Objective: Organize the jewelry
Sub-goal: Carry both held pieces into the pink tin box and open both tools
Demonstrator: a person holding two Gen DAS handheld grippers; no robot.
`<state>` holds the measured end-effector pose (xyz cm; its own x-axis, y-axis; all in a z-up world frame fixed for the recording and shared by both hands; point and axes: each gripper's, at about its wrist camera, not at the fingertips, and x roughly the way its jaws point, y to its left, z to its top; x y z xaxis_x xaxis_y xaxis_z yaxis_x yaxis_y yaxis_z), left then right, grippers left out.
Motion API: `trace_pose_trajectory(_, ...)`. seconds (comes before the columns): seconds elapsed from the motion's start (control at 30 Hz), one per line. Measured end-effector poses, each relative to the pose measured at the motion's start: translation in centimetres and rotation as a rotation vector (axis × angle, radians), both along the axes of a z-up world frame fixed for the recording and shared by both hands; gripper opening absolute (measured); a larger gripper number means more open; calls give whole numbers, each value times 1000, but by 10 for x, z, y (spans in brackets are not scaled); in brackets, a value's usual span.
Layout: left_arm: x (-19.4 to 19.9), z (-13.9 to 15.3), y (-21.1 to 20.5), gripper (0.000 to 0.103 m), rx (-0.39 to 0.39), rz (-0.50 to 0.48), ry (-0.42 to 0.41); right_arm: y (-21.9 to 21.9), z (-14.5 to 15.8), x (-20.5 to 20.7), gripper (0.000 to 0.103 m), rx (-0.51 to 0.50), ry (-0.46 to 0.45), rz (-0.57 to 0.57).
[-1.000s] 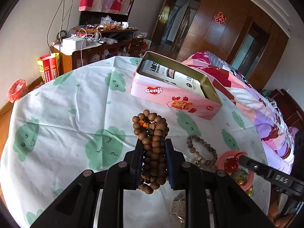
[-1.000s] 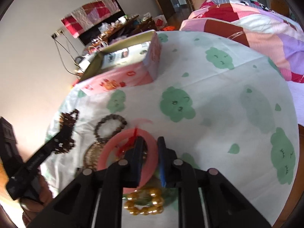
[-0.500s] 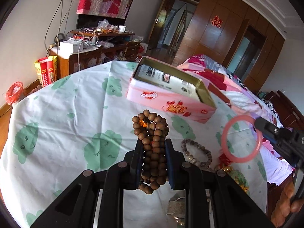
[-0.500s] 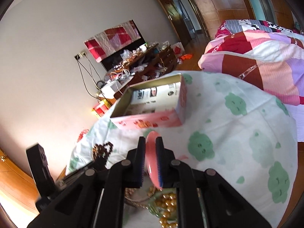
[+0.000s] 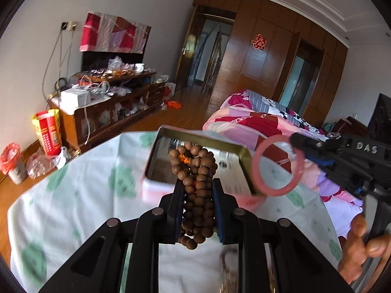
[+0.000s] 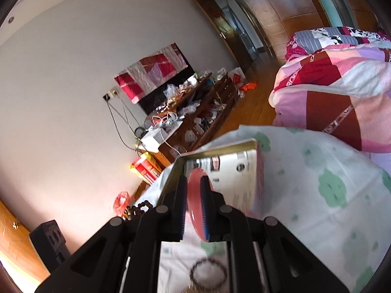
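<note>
Above the open tin, raised off the tabletop, a wooden bead strand and pink bangle are now held clamped by the left hand-held gripper and right hand-held gripper, ready for dropping in.

White raised letters reading "DAS" stand on the black body of the right gripper, seen in the left wrist view to the right of the open tin. A red double-happiness character hangs on the brown wardrobe door far behind the tin. Printed labels line the inside of the tin, but the print is too blurred to read.
</note>
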<state>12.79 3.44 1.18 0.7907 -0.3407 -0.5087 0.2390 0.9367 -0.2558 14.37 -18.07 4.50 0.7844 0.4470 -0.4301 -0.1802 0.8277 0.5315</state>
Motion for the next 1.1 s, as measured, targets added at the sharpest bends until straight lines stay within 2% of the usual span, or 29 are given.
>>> trace_pose_trajectory(0.23, 51, -8, -16, 21, 16, 2, 1, 3, -27, 49, 14, 83, 75, 7)
trace_pose_trajectory(0.43, 70, -24, -28, 22, 90, 30, 53, -2, -59, 69, 14, 131, 161, -5)
trace_pose_trajectory(0.67, 76, -37, -41, 22, 197, 67, 81, -5, -64, 71, 14, 48, 161, -54)
trace_pose_trajectory(0.73, 78, -39, -41, 22, 214, 74, 85, -5, -65, 71, 14, 7, 160, -80)
trace_pose_trajectory(0.87, 80, -44, -41, 22, 237, 95, 101, -5, -68, 71, 15, -11, 158, -86)
trace_pose_trajectory(1.0, 81, -44, -37, 22, 241, 128, 111, -5, -67, 73, 19, -44, 151, -98)
trace_pose_trajectory(1.07, 82, -45, -37, 22, 243, 138, 115, -7, -66, 71, 29, -33, 142, -104)
trace_pose_trajectory(1.1, 82, -45, -37, 22, 248, 141, 115, -7, -66, 70, 42, -33, 137, -109)
